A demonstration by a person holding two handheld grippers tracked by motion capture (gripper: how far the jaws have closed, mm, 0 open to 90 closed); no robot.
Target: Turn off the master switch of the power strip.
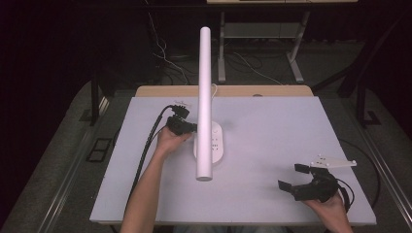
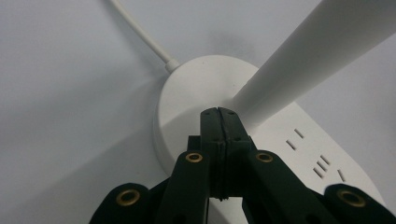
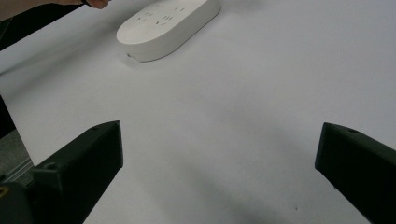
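White board [image 1: 272, 155] covers the table top, with a strip of bare wood [image 1: 228, 91] showing along its far edge. On the board, left of centre, sits a white oval lamp base [image 1: 215, 143] marked with small grey slots, and from it a long white tube [image 1: 205, 97] rises towards the camera in the high view. A thin white cord [image 2: 140, 32] leaves the far end of the base. The left gripper [image 1: 190, 128] is at the base's left side; in the left gripper view its two black jaws are pressed flat together with nothing between them, their tips at the foot of the tube [image 2: 308, 56] over the base [image 2: 187, 93]. The right gripper [image 1: 292, 177] rests near the board's near right corner, well apart from the lamp, its jaws spread wide over bare board [image 3: 233, 121]. In the right gripper view the base [image 3: 163, 28] lies far off.
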